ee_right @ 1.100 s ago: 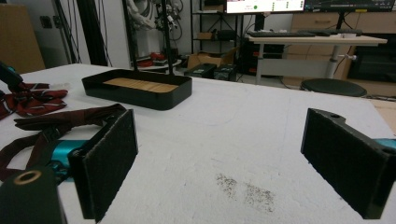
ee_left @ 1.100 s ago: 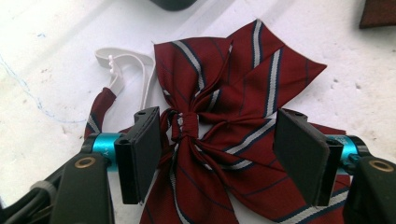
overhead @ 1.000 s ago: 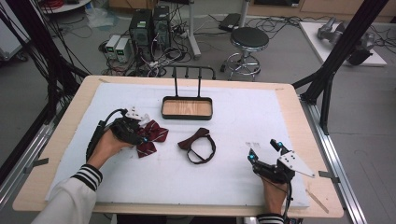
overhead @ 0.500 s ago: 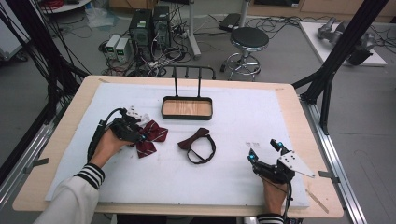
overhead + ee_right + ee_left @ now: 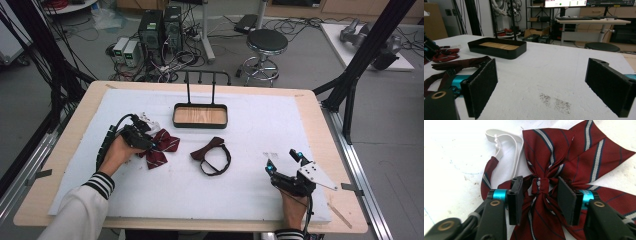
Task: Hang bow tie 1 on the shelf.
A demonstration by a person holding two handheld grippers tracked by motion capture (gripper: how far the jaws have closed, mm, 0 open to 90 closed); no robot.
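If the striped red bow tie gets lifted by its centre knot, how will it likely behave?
The striped bow tie looks like thin woven cloth, so its wings would probably droop. Its white elastic strap lies loose and would likely dangle. The left gripper, whose jaws have just been closing, straddles the knot; the bunched band there should hold without slipping.
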